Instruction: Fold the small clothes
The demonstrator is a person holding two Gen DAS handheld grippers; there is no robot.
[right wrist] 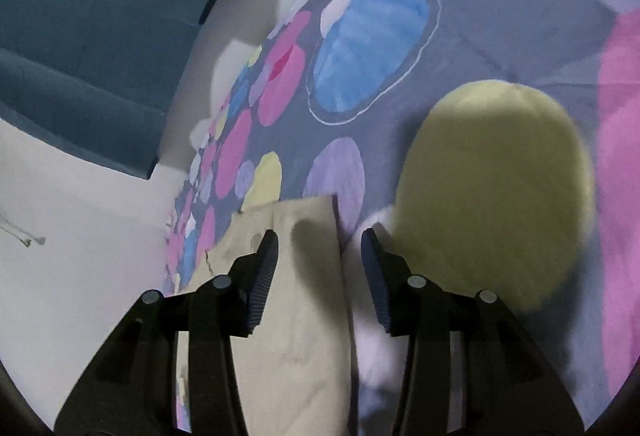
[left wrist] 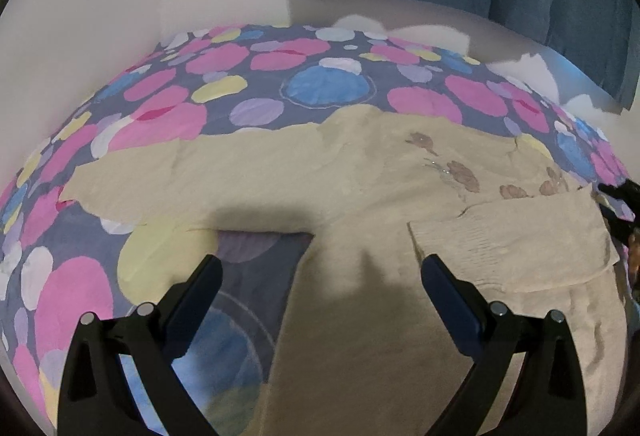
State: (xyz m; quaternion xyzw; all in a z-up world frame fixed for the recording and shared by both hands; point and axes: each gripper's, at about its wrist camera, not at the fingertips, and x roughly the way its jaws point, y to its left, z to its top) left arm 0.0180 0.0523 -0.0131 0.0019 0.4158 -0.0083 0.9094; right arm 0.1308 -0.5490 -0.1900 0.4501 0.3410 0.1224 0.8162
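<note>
Two grippers hang over a spotted bedcover [left wrist: 256, 91] where a beige shirt [left wrist: 360, 187] lies spread flat — one sleeve [left wrist: 516, 244] folded in across its body. Left gripper [left wrist: 322, 272] stands wide apart above the shirt, pinching nothing. Right gripper [right wrist: 318, 264] is partly spread, nothing between its pads — a beige edge, probably the shirt's, lies just below.

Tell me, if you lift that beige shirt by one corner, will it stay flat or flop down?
The beige shirt would probably flop: it's thin cloth, already wrinkled, one sleeve folded over. It likely feels light. It might drag on the spotted bedsheet.
</note>
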